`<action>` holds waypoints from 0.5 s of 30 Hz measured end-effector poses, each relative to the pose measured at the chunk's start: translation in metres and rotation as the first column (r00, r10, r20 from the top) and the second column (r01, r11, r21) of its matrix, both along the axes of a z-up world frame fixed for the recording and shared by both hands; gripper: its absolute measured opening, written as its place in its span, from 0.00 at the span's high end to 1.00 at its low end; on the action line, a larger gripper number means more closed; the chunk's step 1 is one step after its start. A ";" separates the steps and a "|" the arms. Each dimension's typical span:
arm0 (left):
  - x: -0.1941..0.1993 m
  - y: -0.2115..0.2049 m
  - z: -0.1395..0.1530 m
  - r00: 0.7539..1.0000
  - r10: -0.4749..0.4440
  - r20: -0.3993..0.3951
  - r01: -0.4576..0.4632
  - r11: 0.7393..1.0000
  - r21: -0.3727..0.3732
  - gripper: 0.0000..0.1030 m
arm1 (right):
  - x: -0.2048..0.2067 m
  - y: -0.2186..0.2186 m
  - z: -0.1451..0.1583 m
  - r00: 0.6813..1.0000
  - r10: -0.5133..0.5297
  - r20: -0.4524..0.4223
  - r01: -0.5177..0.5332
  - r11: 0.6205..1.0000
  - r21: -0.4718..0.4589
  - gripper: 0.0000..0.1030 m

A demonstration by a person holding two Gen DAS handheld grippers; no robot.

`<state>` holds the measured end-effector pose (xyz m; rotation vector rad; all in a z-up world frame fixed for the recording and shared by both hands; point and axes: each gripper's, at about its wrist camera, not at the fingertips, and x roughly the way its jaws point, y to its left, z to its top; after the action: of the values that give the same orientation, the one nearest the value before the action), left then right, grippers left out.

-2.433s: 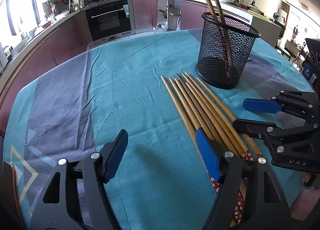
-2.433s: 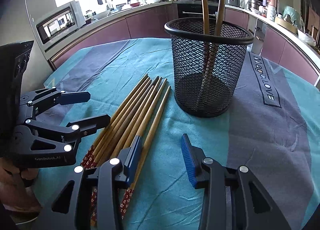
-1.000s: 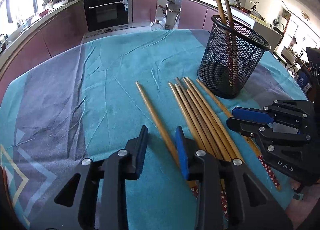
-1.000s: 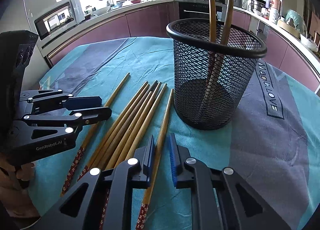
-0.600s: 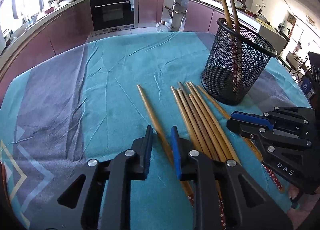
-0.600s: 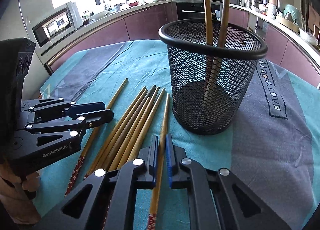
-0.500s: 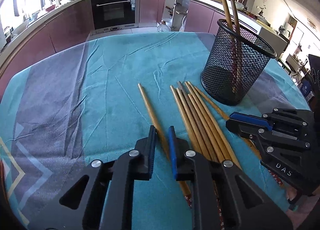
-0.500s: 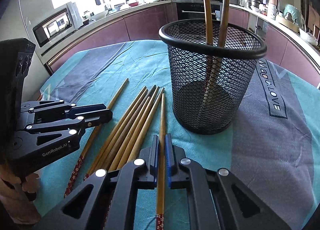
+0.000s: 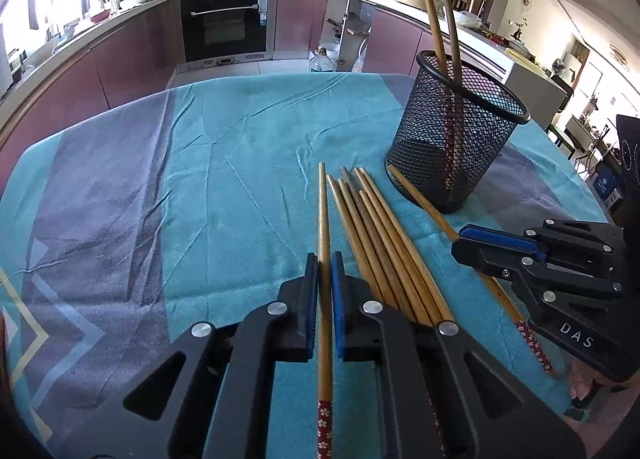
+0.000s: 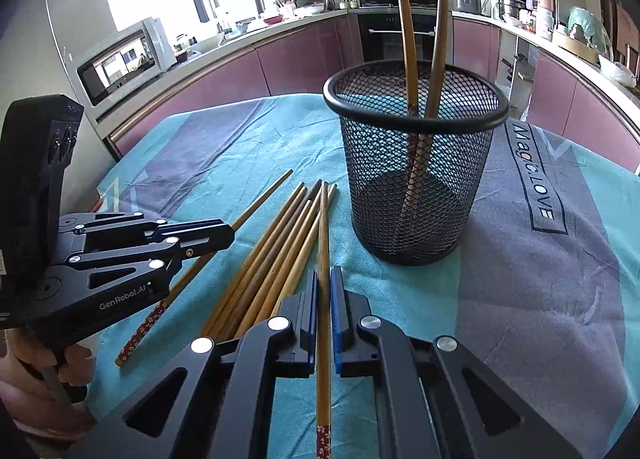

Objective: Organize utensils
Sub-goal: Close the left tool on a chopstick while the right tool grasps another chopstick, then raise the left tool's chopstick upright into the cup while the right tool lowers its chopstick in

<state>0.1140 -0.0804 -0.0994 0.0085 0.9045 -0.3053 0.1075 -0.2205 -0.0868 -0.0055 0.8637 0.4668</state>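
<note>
The left hand-held gripper (image 9: pixel 325 271) was clamped on a single wooden chopstick (image 9: pixel 322 227), its blue pads pressed against the shaft on both sides. That chopstick pointed away along the fingers, its tip forward over the cloth and its red flower-patterned end trailing back between the gripper's arms.

The right hand-held gripper (image 10: pixel 324 287) was closed the same way on another chopstick (image 10: pixel 323 235), the red patterned end likewise toward the camera.

Between the two grippers a bundle of loose chopsticks (image 9: pixel 376 235) lay side by side on the teal and grey tablecloth (image 9: pixel 200 179) covering the bench, tips toward the far side.

Just beyond them stood a black mesh holder (image 10: pixel 416 179), upright on the cloth, with two chopsticks (image 10: pixel 420 39) already standing inside, leaning against its rim and crossing near the bottom.

In the right wrist view the left gripper sat at the left edge, with the person's fingers (image 10: pixel 44 363) wrapped around its handle. A kitchen with purple cabinets and an oven (image 9: pixel 224 25) ran behind the bench.
</note>
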 end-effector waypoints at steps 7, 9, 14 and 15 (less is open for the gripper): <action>-0.010 0.004 0.016 0.999 -0.016 0.034 0.017 0.999 -0.028 0.93 | -0.011 -0.003 0.015 0.999 0.026 0.034 -0.028 0.999 0.046 0.95; -0.012 0.006 0.023 0.999 -0.024 0.044 0.025 0.999 -0.039 0.93 | -0.013 -0.004 0.020 0.998 0.028 0.049 -0.031 0.998 0.053 0.95; -0.020 0.009 0.040 0.996 -0.043 0.073 0.048 0.996 -0.074 0.93 | -0.018 -0.007 0.033 0.997 0.031 0.077 -0.038 0.996 0.086 0.95; -0.022 0.010 0.043 0.996 -0.046 0.080 0.053 0.995 -0.081 0.93 | -0.019 -0.008 0.035 0.996 0.031 0.082 -0.039 0.995 0.094 0.95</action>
<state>0.0920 -0.0701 -0.0560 -0.0340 0.8146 -0.3866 0.0885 -0.2283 -0.0516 0.0481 0.7623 0.5369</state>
